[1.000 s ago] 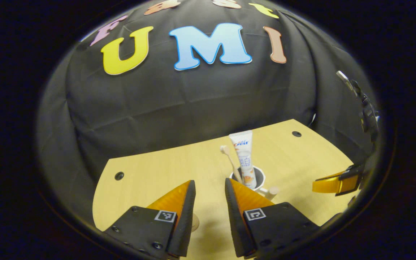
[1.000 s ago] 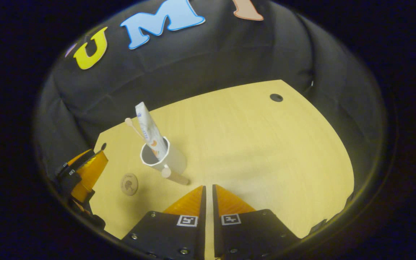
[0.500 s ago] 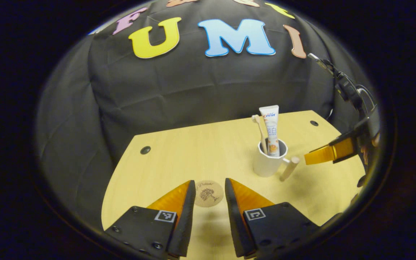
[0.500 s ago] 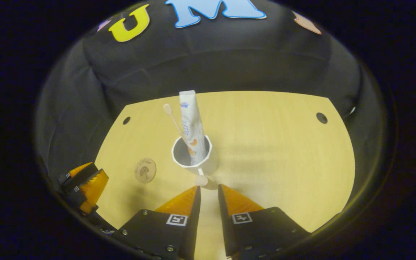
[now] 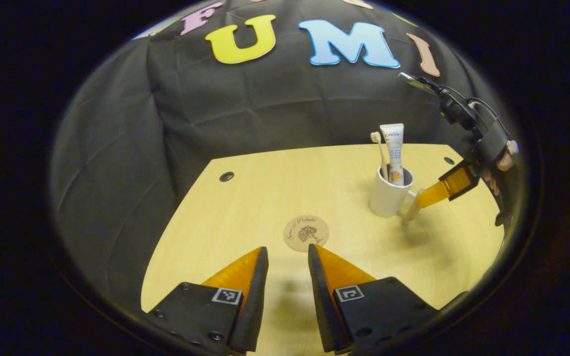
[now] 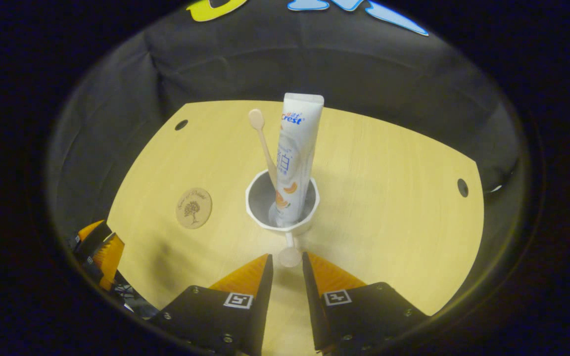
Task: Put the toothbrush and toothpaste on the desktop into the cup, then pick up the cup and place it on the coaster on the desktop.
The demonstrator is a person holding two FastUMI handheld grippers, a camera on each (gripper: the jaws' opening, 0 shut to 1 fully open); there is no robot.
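Toothbrush (image 6: 263,142) and toothpaste (image 6: 295,158) are both standing in the cup (image 6: 283,203), so it's on to lifting the cup. My right gripper (image 6: 287,259) is lined up on the cup's handle (image 6: 290,253), the knob end of it sitting right between my fingertips. The jaws are parted a little, with a sliver of gap on either side of the knob, so I'm gripping nothing yet. To do this well, I'd push in slightly so the pads take the handle fully, squeeze squarely, then lift straight up and keep the cup level, because that tall tube will want to tip it. The coaster (image 6: 193,207) lies left of the cup, well apart from it. My left gripper (image 5: 287,257) hangs open and empty just short of the coaster, on the side away from the cup.
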